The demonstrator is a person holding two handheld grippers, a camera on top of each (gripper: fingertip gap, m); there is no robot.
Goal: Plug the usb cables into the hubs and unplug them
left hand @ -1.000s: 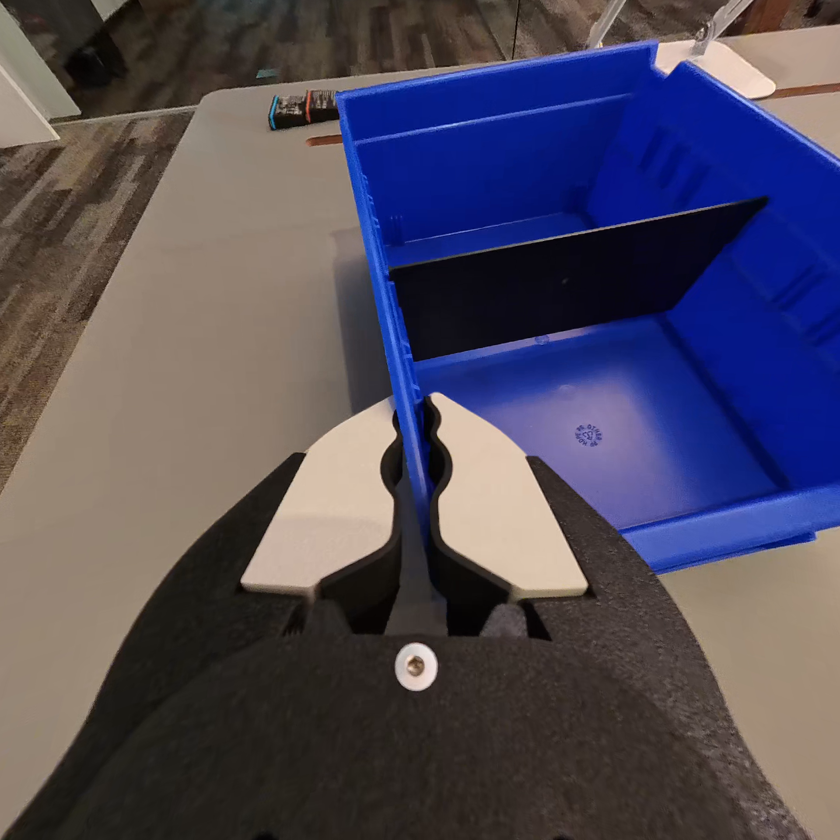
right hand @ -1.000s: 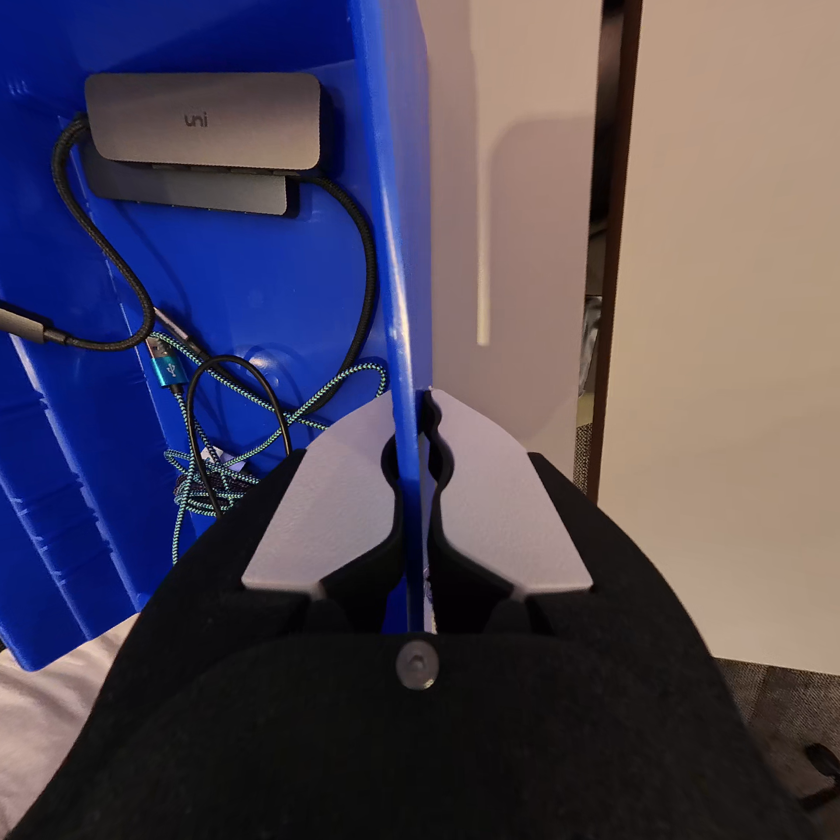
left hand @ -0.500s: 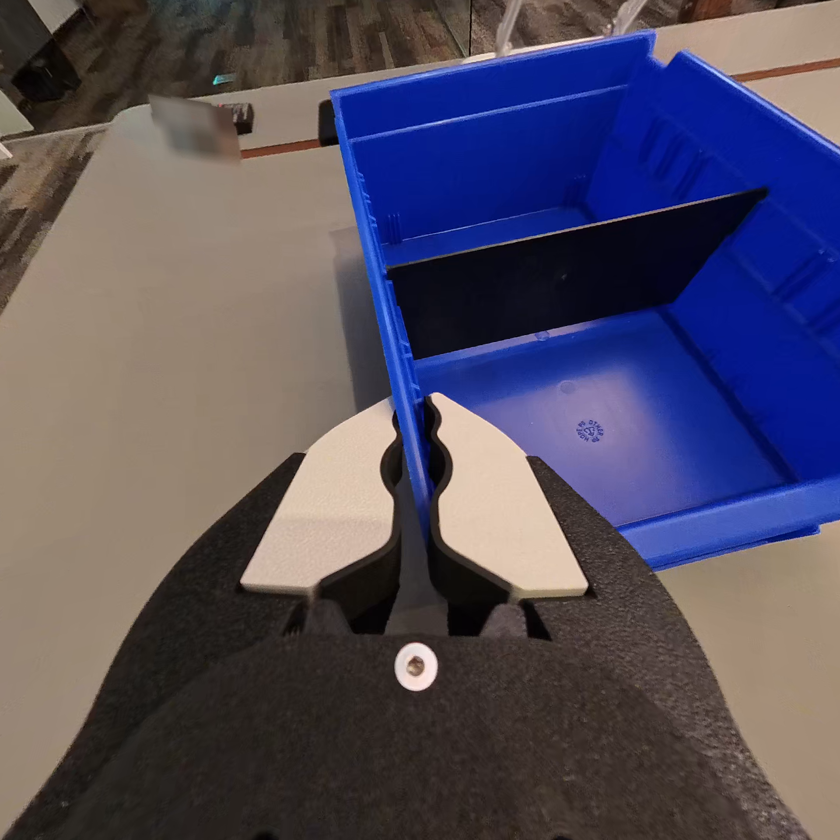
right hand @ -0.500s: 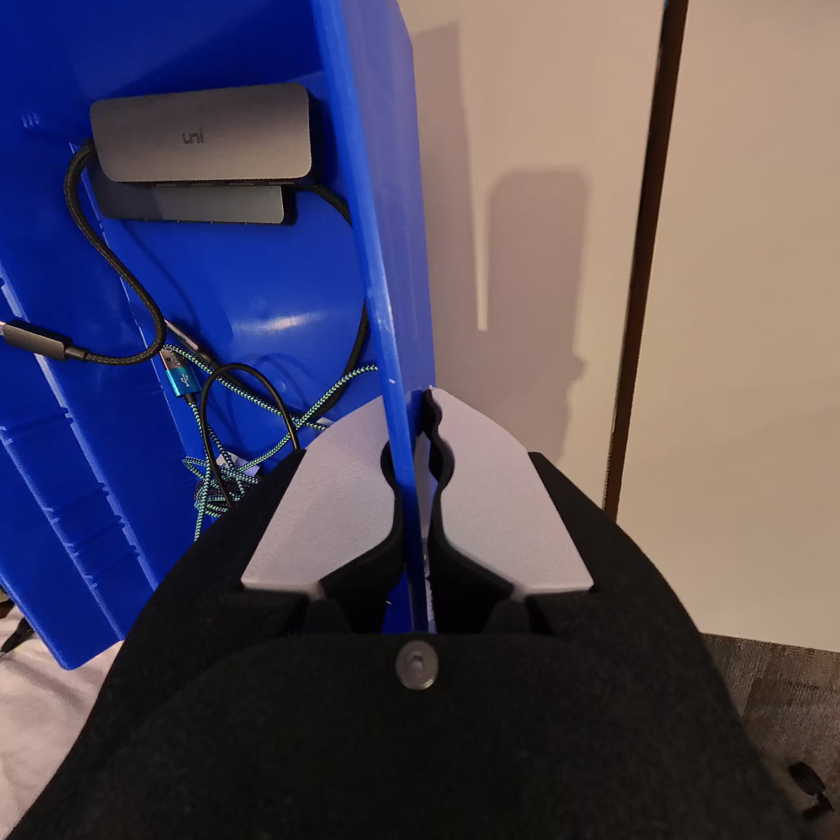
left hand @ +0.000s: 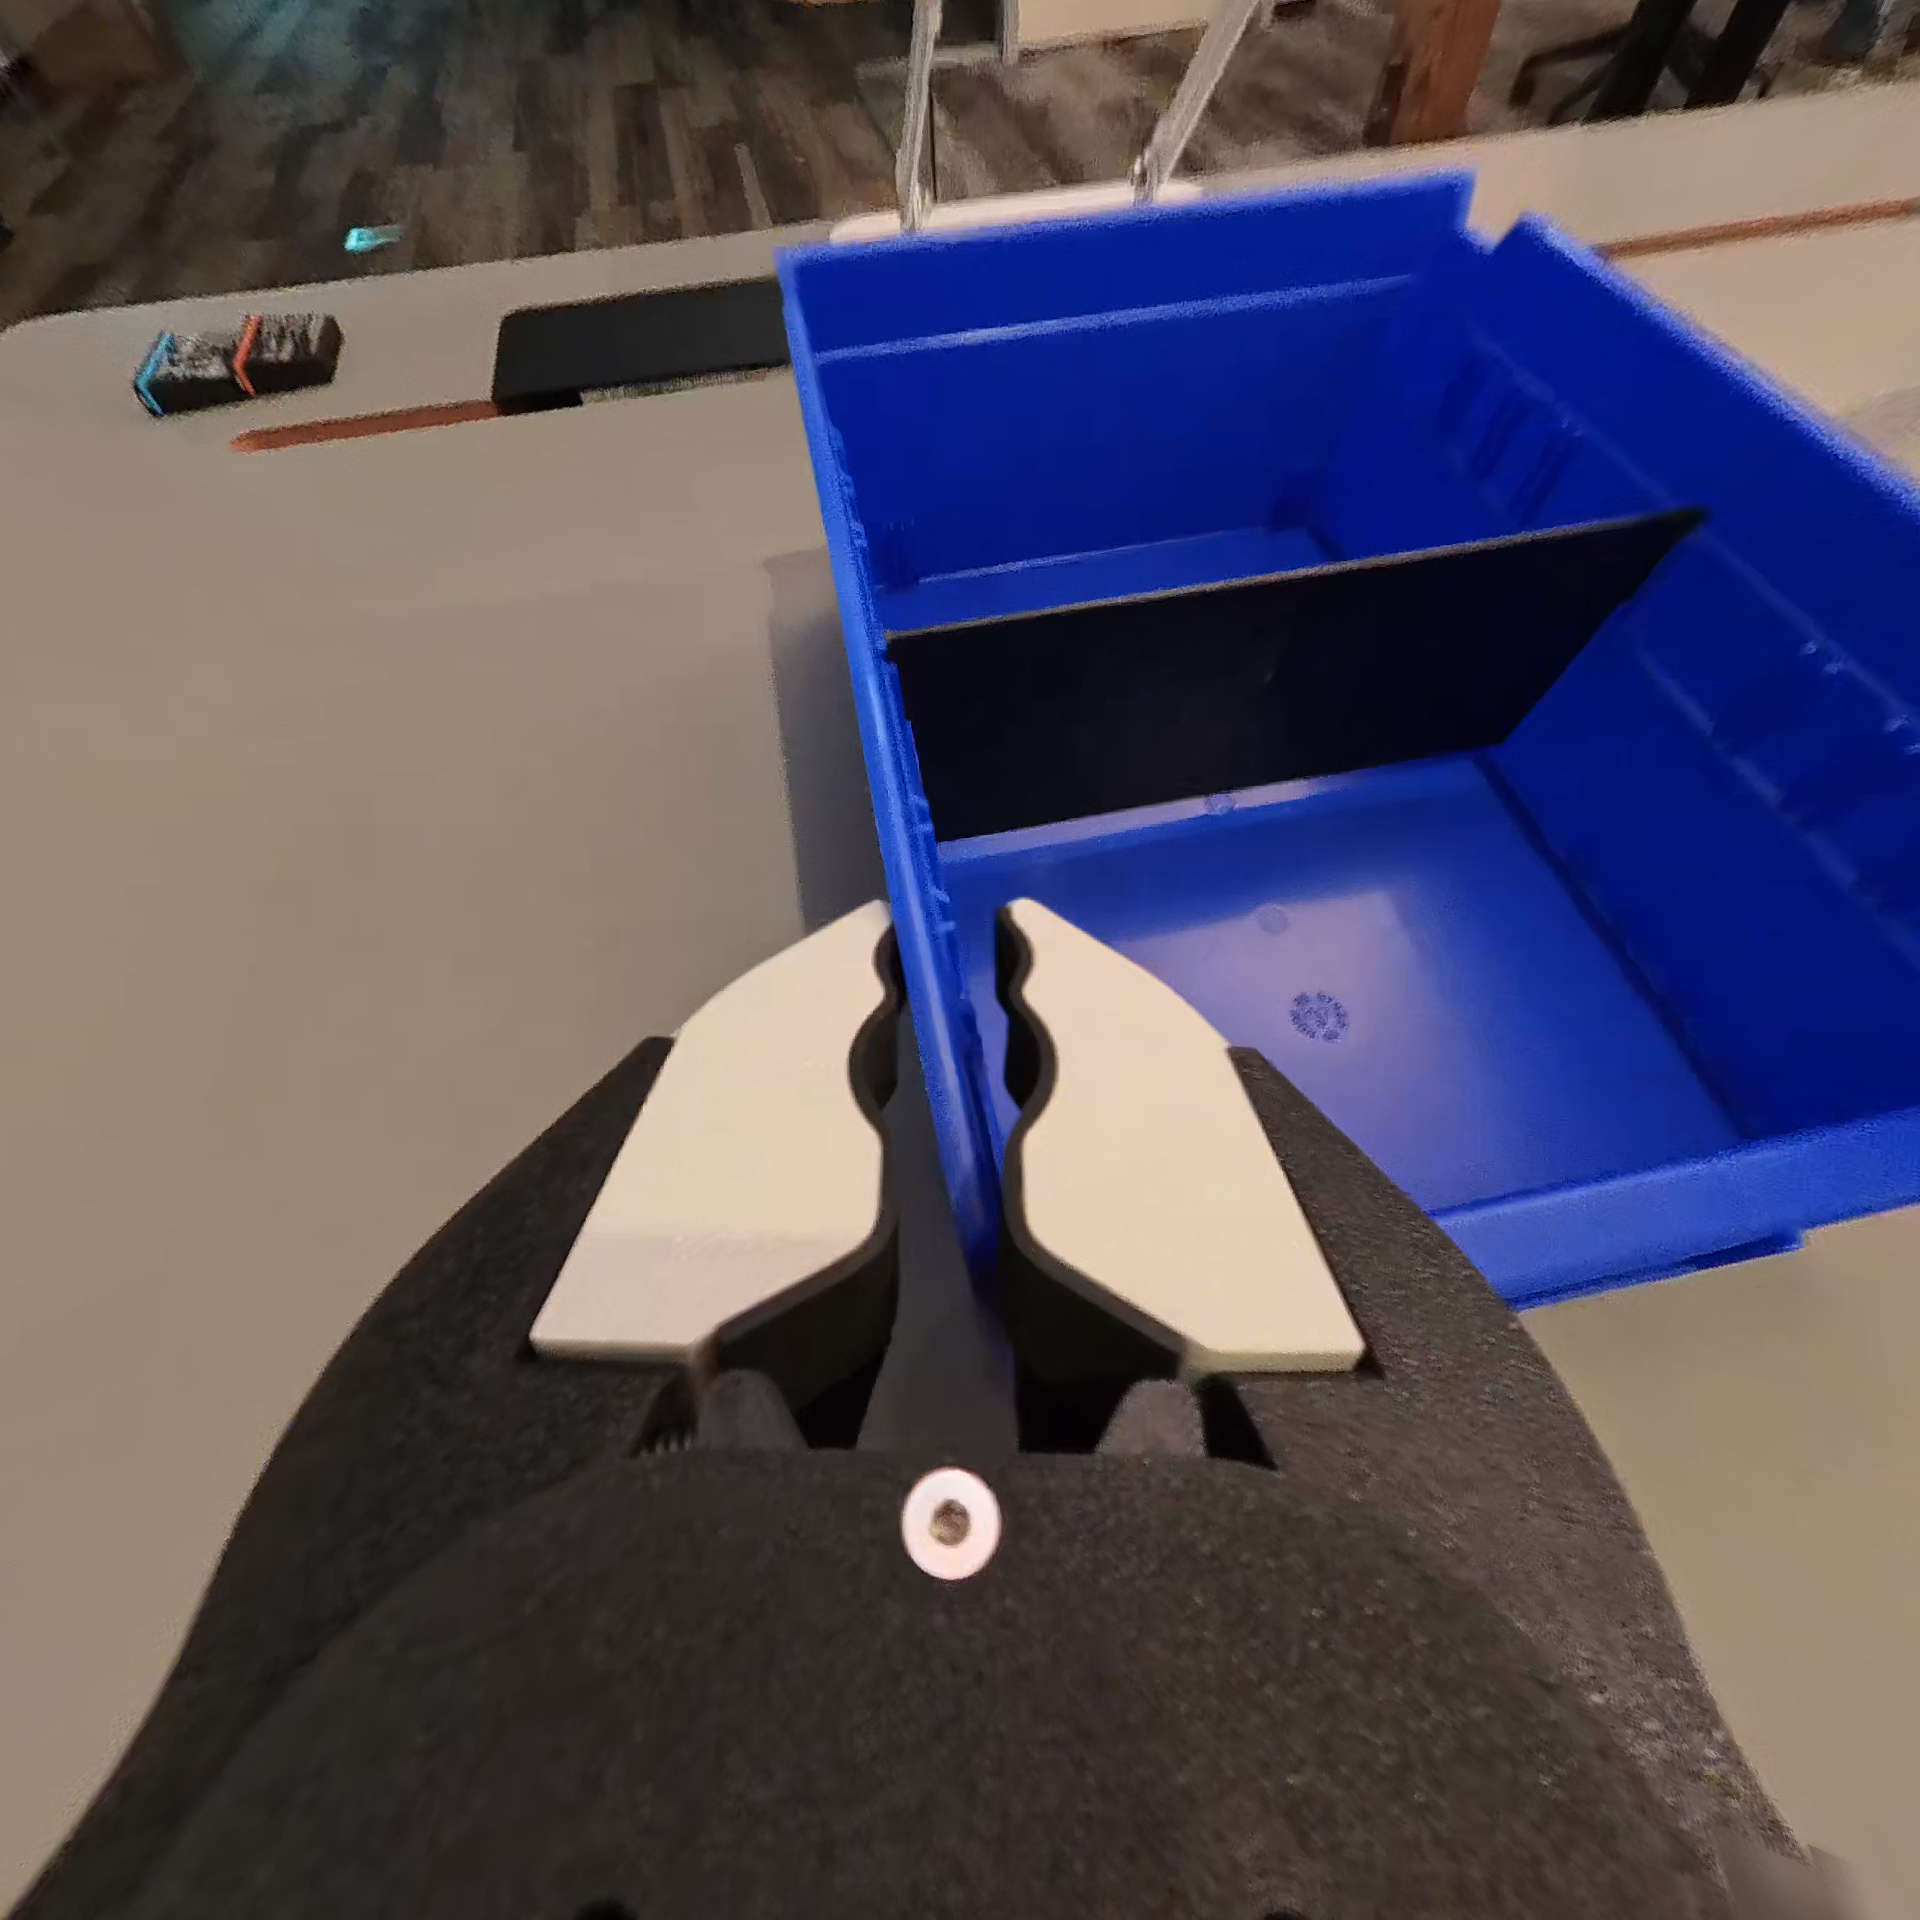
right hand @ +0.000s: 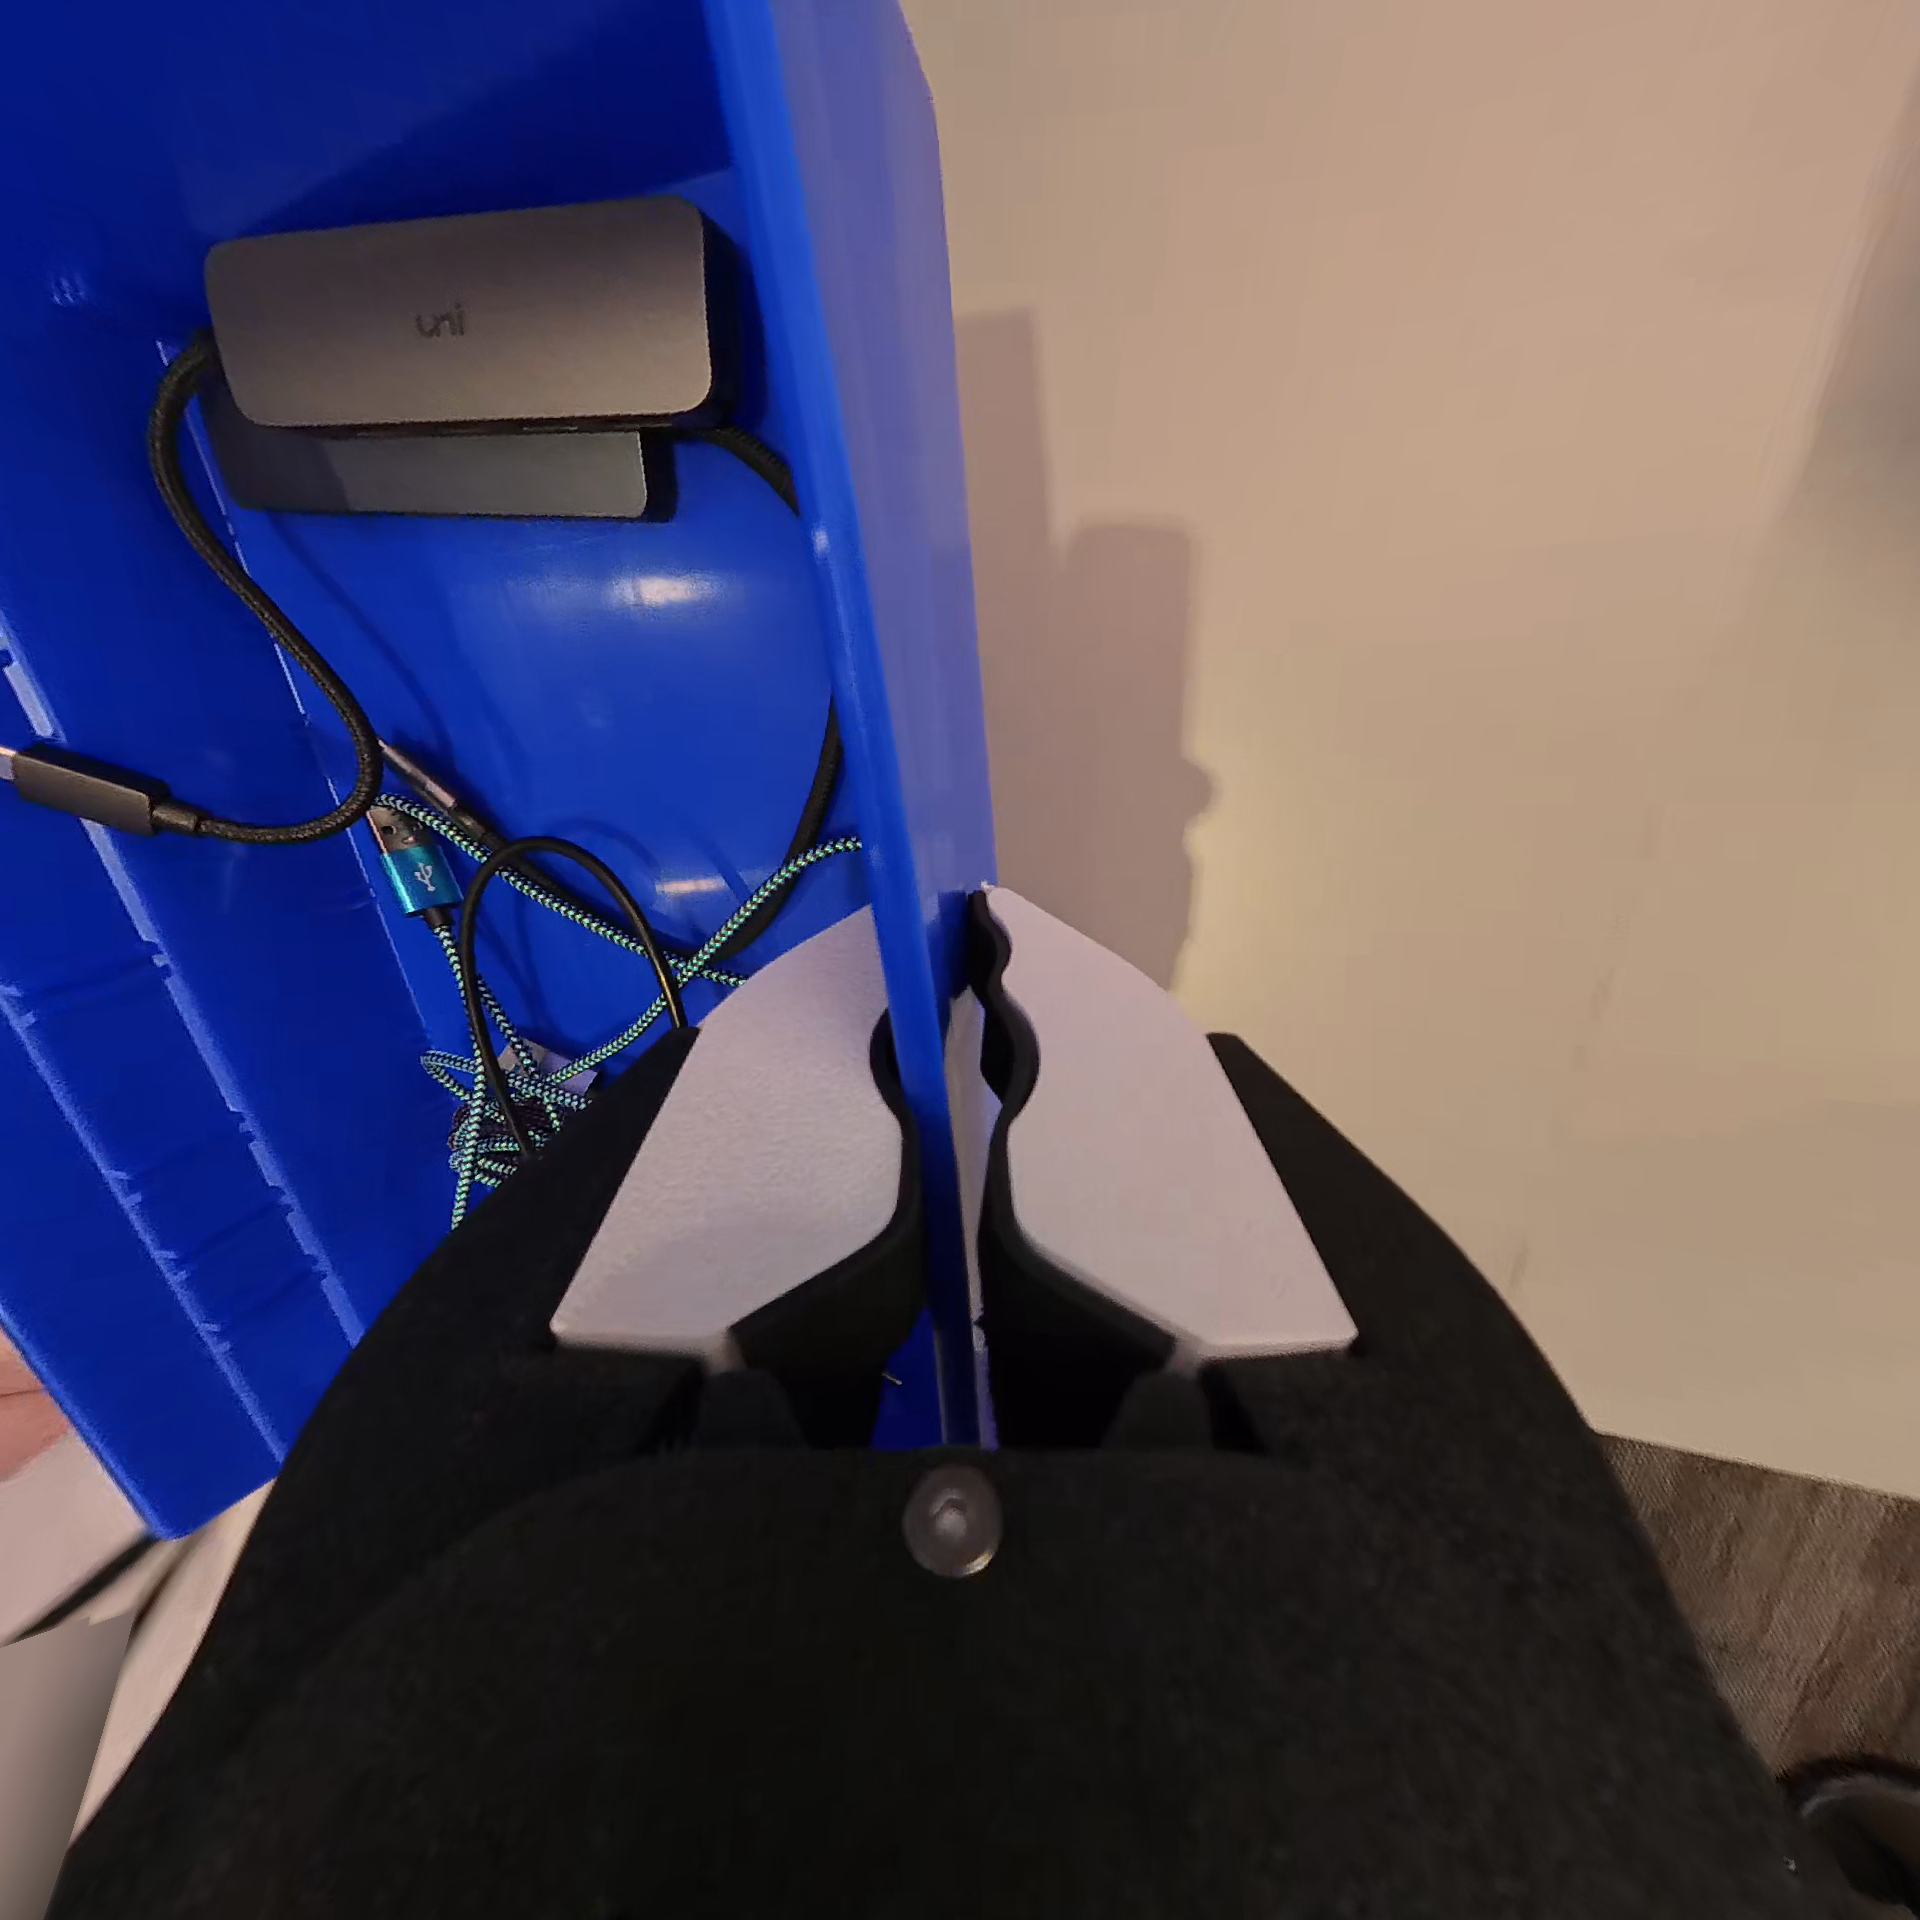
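Note:
In the left wrist view my left gripper [left hand: 945, 914] straddles the left wall of an empty blue bin [left hand: 1351, 987] with a black divider [left hand: 1247, 707]. Its jaws stand slightly apart, with a gap on the right of the wall. In the right wrist view my right gripper [right hand: 930, 904] is shut on the side wall of a second blue bin [right hand: 821, 416]. In that bin lie two stacked grey hubs [right hand: 457, 312], a black braided cable [right hand: 260, 623] with a grey plug [right hand: 83, 784], a teal braided cable with a blue USB plug [right hand: 421, 878] and a thin black cable [right hand: 551, 862].
The empty bin rests on a grey table [left hand: 364, 779]. At the table's far edge lie two small black boxes [left hand: 239, 358], a flat black item [left hand: 634, 338] and a white lamp base [left hand: 1018, 208]. Beige surfaces and grey carpet [right hand: 1766, 1558] show beside the right bin. The left gripper's tips are roughly 60 cm from the right gripper's.
My left gripper's jaws have parted a little from the empty bin's wall, and that view has swung. The right gripper keeps its grip while the bin with the hubs shifts against the background.

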